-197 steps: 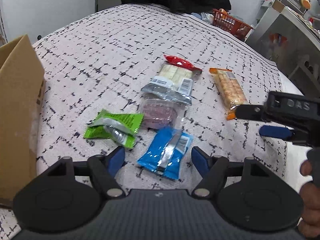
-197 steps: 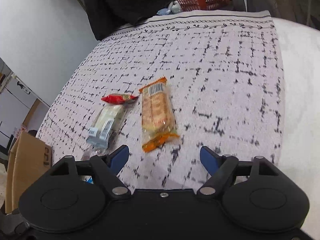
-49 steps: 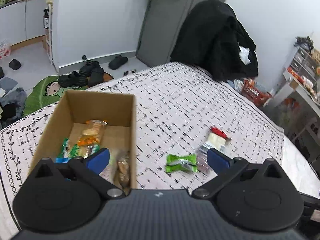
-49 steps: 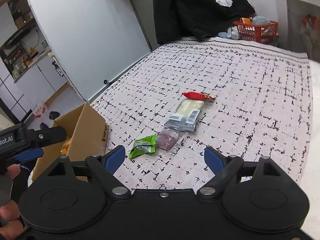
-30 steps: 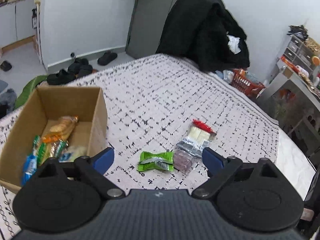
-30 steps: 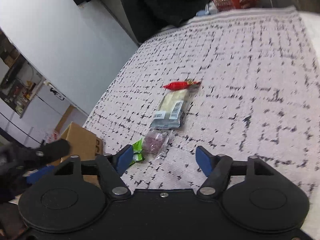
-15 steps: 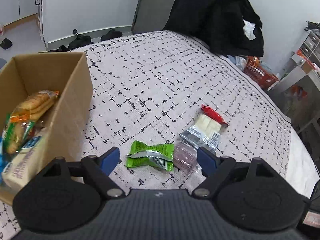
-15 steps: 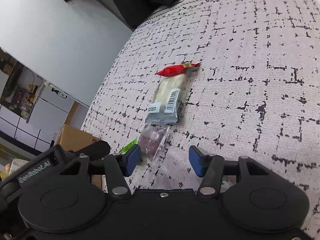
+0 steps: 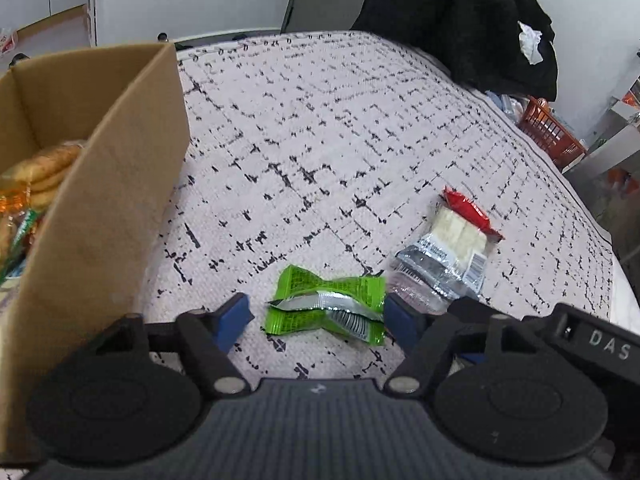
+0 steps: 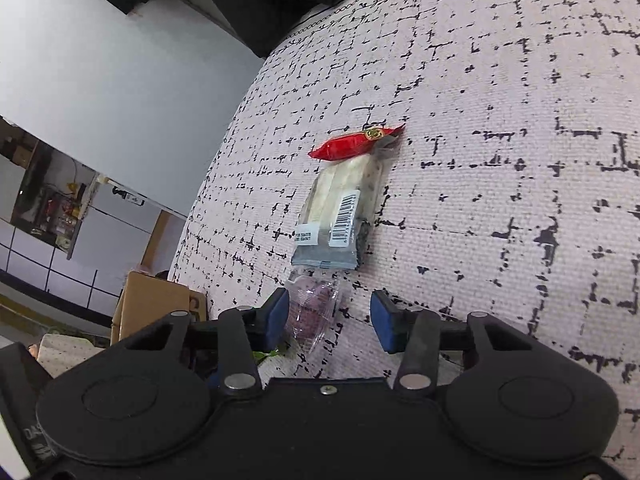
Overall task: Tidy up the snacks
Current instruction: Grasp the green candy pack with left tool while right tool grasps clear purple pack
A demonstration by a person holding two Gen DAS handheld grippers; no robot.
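Snacks: green packet point(image 9: 326, 307) between wide-open left gripper point(image 9: 316, 318) pads, unheld; right gripper point(image 10: 329, 316) open astride clear pouch point(image 10: 314, 308). Pickup step; next close, carry to cardboard box point(image 9: 104, 184) at bed point(image 9: 320, 140) edge.

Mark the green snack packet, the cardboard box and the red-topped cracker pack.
green snack packet point(image 9: 326, 306), left wrist view, silver centre seam
cardboard box point(image 9: 120, 184), left wrist view, outer side wall
red-topped cracker pack point(image 10: 340, 208), right wrist view, barcode label

A black coat point(image 9: 460, 20) hangs beyond the pale, black-flecked bedspread point(image 9: 340, 128); an orange plastic basket point(image 9: 550, 130) sits beside it.
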